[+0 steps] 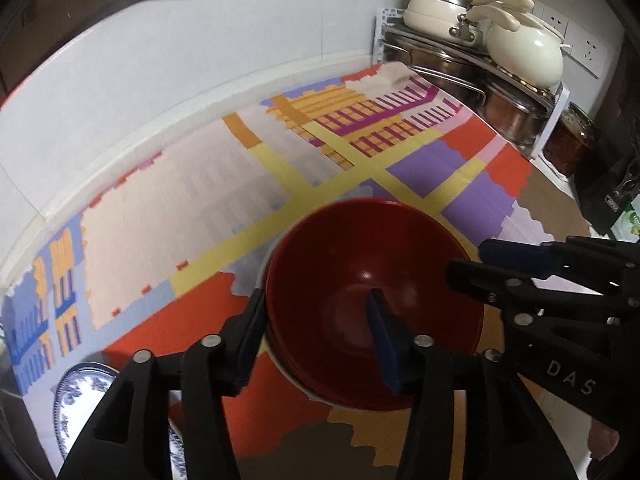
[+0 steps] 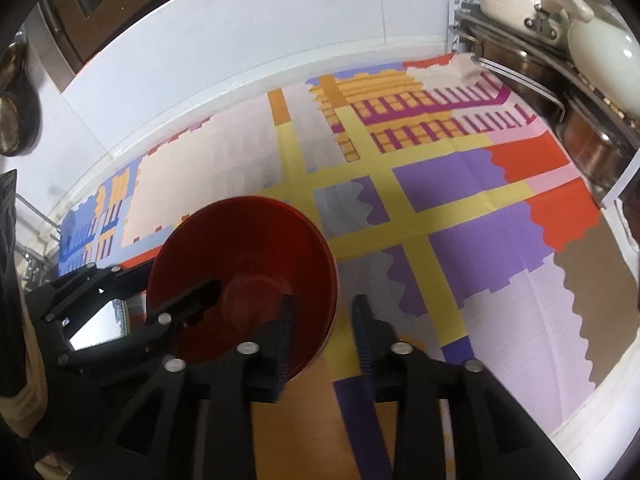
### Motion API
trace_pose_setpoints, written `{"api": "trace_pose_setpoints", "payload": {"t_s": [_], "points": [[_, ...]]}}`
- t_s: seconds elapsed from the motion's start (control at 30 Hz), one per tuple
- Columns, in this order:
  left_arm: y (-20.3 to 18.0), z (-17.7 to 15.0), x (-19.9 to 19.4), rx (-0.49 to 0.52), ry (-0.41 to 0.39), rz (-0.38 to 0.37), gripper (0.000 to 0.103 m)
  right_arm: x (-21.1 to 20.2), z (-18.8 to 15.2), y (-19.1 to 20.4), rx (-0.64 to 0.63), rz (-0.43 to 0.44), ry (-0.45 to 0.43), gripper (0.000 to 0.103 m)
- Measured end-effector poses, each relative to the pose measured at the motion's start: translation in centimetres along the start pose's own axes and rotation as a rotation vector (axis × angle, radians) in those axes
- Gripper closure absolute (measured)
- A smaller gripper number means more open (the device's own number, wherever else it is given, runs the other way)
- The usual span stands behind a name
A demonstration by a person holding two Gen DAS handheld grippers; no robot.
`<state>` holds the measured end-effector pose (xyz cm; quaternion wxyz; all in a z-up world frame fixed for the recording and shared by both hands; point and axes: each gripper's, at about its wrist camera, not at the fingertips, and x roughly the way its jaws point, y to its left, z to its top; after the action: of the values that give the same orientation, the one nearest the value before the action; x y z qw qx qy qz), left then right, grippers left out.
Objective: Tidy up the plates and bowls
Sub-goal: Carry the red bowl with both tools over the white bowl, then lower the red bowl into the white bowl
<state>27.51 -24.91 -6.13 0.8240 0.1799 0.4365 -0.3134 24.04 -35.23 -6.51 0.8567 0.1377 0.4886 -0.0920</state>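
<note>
A red bowl, which looks nested in others like it, sits on the patterned mat, with a white rim showing beneath. My left gripper is open and straddles the bowl's left wall, one finger outside the rim and the other inside, away from the wall. In the right wrist view the red bowl lies left of centre. My right gripper is open across its right rim, with one finger inside and one outside. Each gripper also shows in the other's view: the right gripper and the left gripper. A blue-and-white plate lies at the lower left.
A metal rack at the back right holds cream pots and steel pots. A dark jar stands beside it. A white tiled wall runs along the back. The mat extends to the right of the bowl.
</note>
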Motion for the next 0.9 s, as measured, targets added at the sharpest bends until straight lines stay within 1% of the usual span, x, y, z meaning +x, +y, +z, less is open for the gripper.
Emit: {"api": "trace_pose_setpoints", "payload": {"t_s": [0.07,0.2,0.47,0.57,0.73,0.9], "points": [[0.2,0.1,-0.5,0.003,-0.026,0.019,0.041,-0.3,0.0,-0.1,0.001,-0.004,-0.009,0.071],[0.9,0.4,-1.3,-0.017,-0.040,0.003,0.041,-0.8,0.2,-0.4,0.018,-0.013,-0.024,0.071],[2.5,0.8,-3.1,-0.064,-0.074,0.005,0.041,-1.8,0.3,0.2,0.022,-0.002,-0.054,0.071],[3.0,0.7,-3.6,-0.085,-0.082,0.014,0.040,-2.2,0.4,0.5,0.014,-0.009,-0.069,0.071],[4.1,0.3,-3.5,-0.119,-0.073,0.042,0.040,-2.6,0.5,0.8,0.009,-0.032,-0.092,0.071],[4.9,-0.4,-2.1,-0.150,-0.029,0.060,0.039,-1.8,0.6,0.9,0.011,-0.051,-0.080,0.071]]}}
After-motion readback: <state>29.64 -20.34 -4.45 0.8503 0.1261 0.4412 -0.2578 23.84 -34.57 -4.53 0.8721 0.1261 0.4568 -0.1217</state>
